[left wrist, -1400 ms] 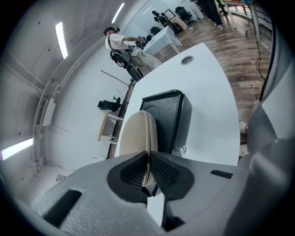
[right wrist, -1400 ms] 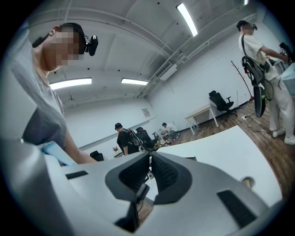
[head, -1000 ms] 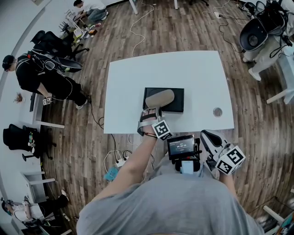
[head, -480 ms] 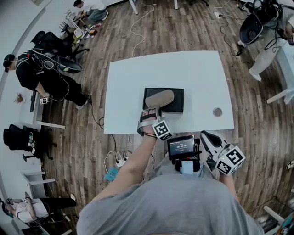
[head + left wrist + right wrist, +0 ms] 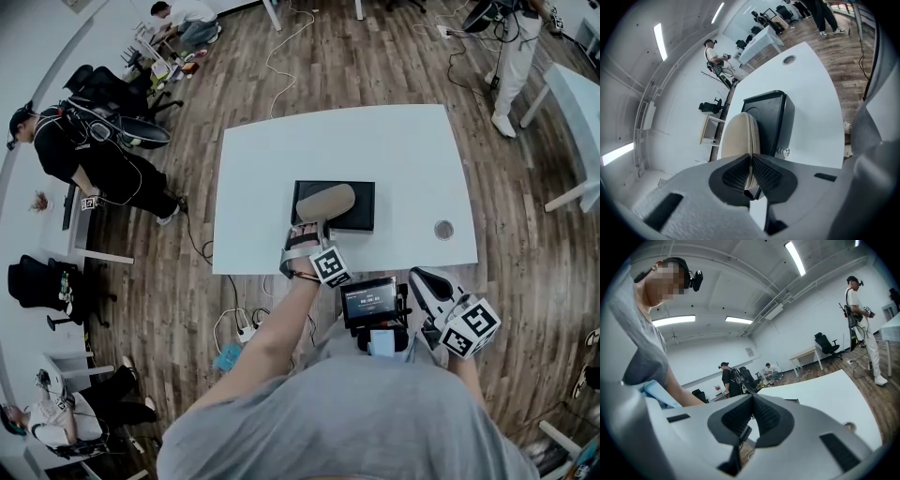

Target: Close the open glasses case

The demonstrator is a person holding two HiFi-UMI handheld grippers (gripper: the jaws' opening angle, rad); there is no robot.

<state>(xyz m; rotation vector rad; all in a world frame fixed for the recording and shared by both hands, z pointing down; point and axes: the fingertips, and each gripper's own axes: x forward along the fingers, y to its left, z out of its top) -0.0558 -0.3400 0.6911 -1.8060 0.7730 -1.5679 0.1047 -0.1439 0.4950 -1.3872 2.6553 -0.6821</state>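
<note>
- The beige, oval-shelled glasses case [image 5: 325, 202] sits near the front-middle of the white rectangular table [image 5: 272, 169]. Its lid is tipped up on edge, so it isn't shut yet.
- Right against it on the table is a flat black rectangular box [image 5: 356, 208]. From here I can't tell whether the two are joined.
- The left gripper [image 5: 313, 225] reaches in over the table's front edge, and its jaws are pinched on the rim of the beige shell. The left gripper view has that thin edge squeezed between the two ribbed black pads [image 5: 733, 174].
- The left gripper's cube with square markers [image 5: 330, 265] hangs just off the table's front edge, above the wooden plank floor [image 5: 187, 281].
- The right gripper [image 5: 419, 276] is held back off the table's front right corner. Its jaws are pressed together with nothing between them.
- A small grey round disc [image 5: 444, 229] lies alone near the table's right edge, well apart from the case.
- A small dark screen unit [image 5: 369, 300] sits at the person's chest, just in front of the table.
</note>
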